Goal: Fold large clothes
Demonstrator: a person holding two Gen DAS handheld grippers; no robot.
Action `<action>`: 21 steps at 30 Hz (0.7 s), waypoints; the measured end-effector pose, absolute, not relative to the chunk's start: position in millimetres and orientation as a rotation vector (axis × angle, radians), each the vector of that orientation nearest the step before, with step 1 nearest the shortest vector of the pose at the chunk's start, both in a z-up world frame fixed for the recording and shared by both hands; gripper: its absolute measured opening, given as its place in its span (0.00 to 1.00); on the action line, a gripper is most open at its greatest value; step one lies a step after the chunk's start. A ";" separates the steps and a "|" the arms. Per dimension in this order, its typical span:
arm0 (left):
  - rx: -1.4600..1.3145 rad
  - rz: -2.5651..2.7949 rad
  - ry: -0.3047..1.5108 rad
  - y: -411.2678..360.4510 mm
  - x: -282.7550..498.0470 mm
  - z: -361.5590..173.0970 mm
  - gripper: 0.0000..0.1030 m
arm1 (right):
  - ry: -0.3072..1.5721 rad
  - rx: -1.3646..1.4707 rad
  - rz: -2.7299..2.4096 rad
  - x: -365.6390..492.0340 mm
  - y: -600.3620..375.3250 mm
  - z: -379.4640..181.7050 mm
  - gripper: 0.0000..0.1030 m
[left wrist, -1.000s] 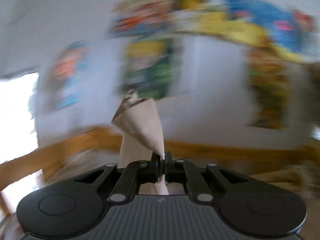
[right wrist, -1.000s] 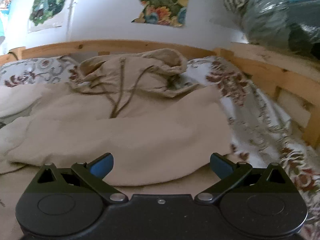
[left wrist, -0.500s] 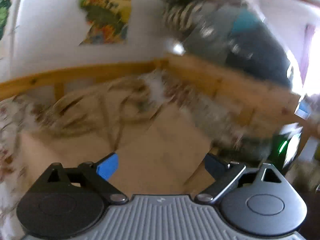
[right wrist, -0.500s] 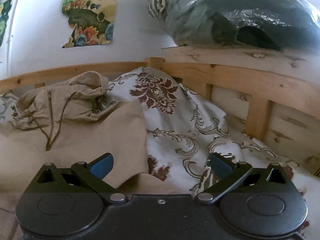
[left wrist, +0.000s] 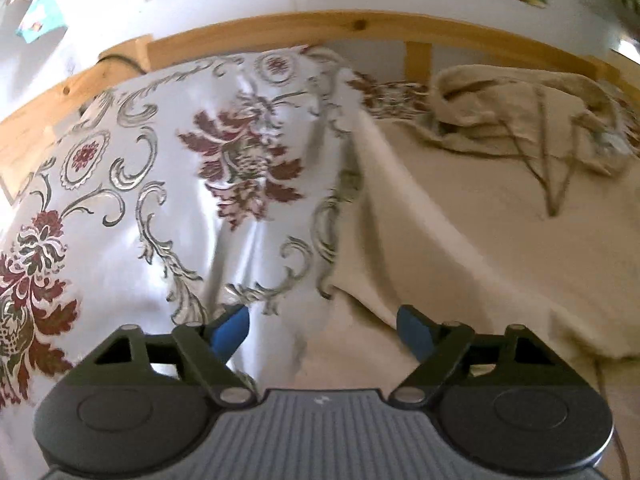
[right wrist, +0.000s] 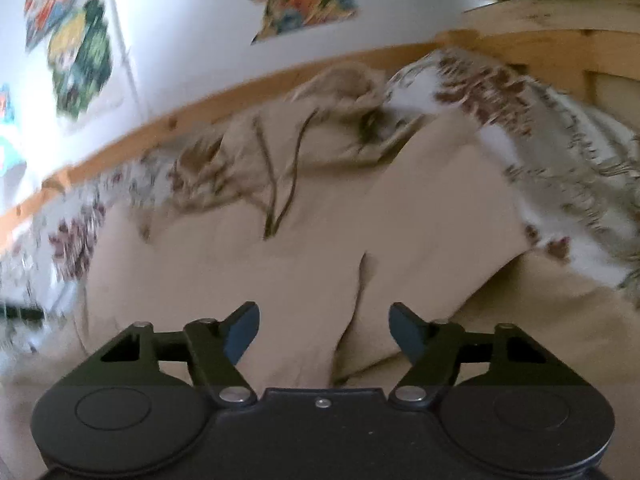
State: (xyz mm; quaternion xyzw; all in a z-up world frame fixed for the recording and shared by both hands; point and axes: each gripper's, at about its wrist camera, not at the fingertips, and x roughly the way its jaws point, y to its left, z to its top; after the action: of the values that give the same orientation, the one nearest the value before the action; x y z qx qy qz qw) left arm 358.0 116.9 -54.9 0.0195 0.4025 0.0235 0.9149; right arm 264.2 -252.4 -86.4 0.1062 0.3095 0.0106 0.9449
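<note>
Both claws of mine are closing with nothing pinched yet: left gripper [left wrist: 323, 330] hangs over the floral bedspread [left wrist: 168, 184] at the garment's side edge, right gripper [right wrist: 324, 330] over a raised crease in the cloth. Biggest is the wooden bed frame [left wrist: 280, 26] along the far edge. On the bed, the beige hoodie [right wrist: 248, 256] lies spread, sleeves folded in, its hood [right wrist: 344, 88] bunched toward the frame. Thin drawstrings [right wrist: 276, 200] trail down its chest.

Left gripper [left wrist: 323, 330] and right gripper [right wrist: 324, 330] closing, nothing gripped
</note>
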 end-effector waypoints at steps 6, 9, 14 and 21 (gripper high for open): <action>0.040 0.039 0.857 137.7 391.1 -62.6 0.78 | 0.679 0.202 0.038 274.0 -246.0 -101.1 0.48; 0.033 0.035 0.883 134.0 402.5 -70.8 0.73 | 0.693 0.214 0.068 277.1 -243.8 -105.1 0.36; -0.130 0.023 0.906 141.0 432.7 -95.7 0.55 | 0.648 0.208 0.048 275.8 -248.1 -99.2 0.15; -0.243 -0.034 0.934 132.5 442.6 -105.7 0.26 | 0.532 0.029 -0.019 257.3 -262.4 -59.9 0.01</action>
State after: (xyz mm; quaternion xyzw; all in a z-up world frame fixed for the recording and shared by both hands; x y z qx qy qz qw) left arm 442.6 132.5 -105.7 -0.1167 0.4489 -0.0162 0.8858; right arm 257.3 -262.4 -59.9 0.0143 0.2631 -0.0095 0.9646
